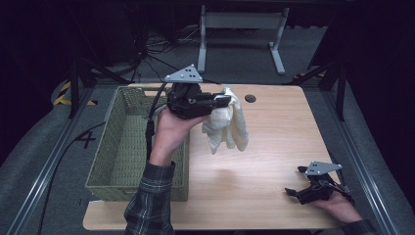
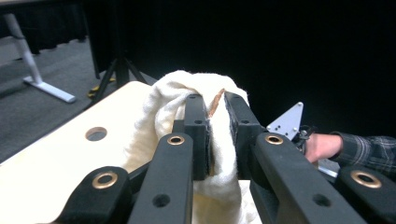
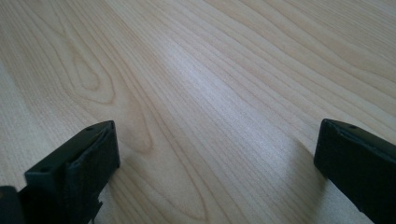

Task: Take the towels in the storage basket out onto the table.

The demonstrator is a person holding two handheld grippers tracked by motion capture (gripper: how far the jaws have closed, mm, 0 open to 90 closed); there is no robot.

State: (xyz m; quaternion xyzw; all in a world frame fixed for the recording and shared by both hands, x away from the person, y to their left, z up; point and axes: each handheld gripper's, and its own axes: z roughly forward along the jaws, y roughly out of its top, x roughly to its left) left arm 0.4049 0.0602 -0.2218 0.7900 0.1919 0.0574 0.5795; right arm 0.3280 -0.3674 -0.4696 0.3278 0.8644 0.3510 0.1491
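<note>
A cream white towel (image 1: 226, 125) hangs in the air over the wooden table (image 1: 274, 147), just right of the green basket. My left gripper (image 1: 222, 101) is shut on its top fold and holds it up. In the left gripper view the towel (image 2: 163, 112) bulges around both jaws, pinched between them at my left gripper (image 2: 215, 105). My right gripper (image 1: 292, 192) rests low at the table's front right corner. In the right gripper view my right gripper (image 3: 215, 154) stands open, wide apart over bare wood, with nothing between its jaws.
A woven green basket (image 1: 125, 142) sits on the table's left side. A round cable hole (image 1: 250, 98) lies near the far edge. Beyond the table stand a grey desk frame (image 1: 240, 29) and dark tripod legs on the floor.
</note>
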